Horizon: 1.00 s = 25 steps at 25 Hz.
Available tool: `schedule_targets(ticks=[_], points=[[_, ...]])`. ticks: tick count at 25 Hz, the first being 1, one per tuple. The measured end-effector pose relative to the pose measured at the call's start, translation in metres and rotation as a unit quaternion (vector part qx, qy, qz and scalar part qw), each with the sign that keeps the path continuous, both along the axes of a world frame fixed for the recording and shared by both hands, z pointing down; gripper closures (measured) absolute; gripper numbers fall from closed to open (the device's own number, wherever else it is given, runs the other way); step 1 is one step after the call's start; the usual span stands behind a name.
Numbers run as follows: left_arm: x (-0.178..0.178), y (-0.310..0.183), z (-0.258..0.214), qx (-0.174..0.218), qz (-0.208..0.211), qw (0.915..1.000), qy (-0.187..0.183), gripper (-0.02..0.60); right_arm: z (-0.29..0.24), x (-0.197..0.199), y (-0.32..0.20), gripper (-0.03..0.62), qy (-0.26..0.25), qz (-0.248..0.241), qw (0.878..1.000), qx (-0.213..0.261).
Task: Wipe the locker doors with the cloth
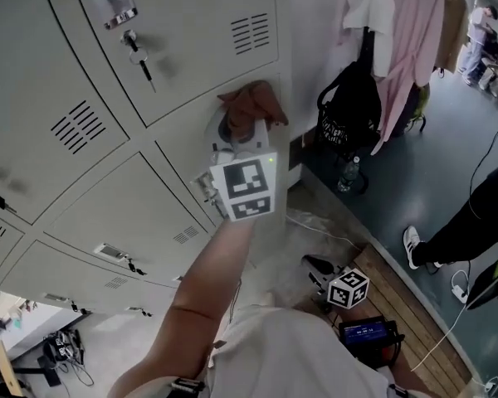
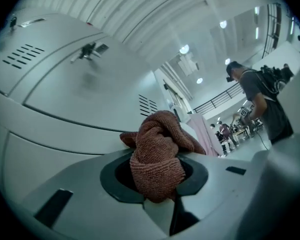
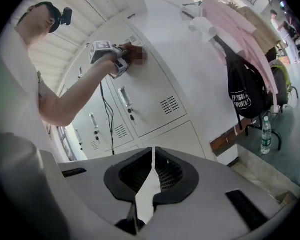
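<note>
A reddish-brown cloth point(image 1: 251, 106) is bunched in my left gripper point(image 1: 241, 137), whose jaws are shut on it, and it is pressed against a grey locker door point(image 1: 191, 118) near the door's upper right corner. In the left gripper view the cloth point(image 2: 157, 156) fills the gap between the jaws and spills over them, with the locker doors point(image 2: 65, 84) right behind. My right gripper point(image 1: 322, 270) hangs low beside the person's body, away from the lockers. Its jaws point(image 3: 153, 151) are shut with nothing between them. In that view the left gripper point(image 3: 107, 54) shows held up at the door.
A key point(image 1: 141, 60) sticks out of the lock on the door above. Right of the lockers hang a pink shirt point(image 1: 407, 31) and a black backpack point(image 1: 353, 106), with a water bottle point(image 1: 349, 172) on the floor. Another person's leg and white shoe point(image 1: 411, 247) stand at the right.
</note>
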<state>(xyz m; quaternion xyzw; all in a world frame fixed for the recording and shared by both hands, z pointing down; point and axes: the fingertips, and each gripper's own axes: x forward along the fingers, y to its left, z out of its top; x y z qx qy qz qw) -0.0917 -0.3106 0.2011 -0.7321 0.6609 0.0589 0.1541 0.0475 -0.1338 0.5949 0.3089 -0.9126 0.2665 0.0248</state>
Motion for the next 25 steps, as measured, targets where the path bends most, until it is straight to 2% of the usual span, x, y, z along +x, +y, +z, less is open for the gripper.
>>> schedule_targets(ticks=[6, 9, 11, 15, 19, 25], points=[[0.072, -0.059, 0.011, -0.044, 0.058, 0.9968, -0.032, 0.474, -0.001, 0.041, 0.002, 0.565, -0.006, 0.061, 0.998, 0.001], [0.093, -0.070, 0.041, -0.080, 0.072, 0.9926, -0.057, 0.474, -0.001, 0.052, 0.005, 0.565, -0.009, 0.074, 0.997, -0.001], [0.098, -0.066, 0.066, -0.107, 0.079, 0.9893, -0.061, 0.474, -0.001, 0.055, 0.007, 0.565, -0.008, 0.071, 0.997, 0.000], [0.101, -0.028, 0.102, -0.127, 0.113, 0.9838, -0.056, 0.474, -0.001, 0.049, 0.008, 0.565, -0.004, 0.048, 0.999, 0.008], [0.094, 0.017, 0.148, -0.162, 0.163, 0.9724, -0.043, 0.474, -0.009, 0.035, 0.006, 0.565, -0.002, 0.014, 1.000, 0.026], [0.042, 0.081, 0.219, -0.205, 0.171, 0.9638, 0.001, 0.474, -0.032, 0.013, 0.005, 0.565, -0.012, -0.037, 0.997, 0.071]])
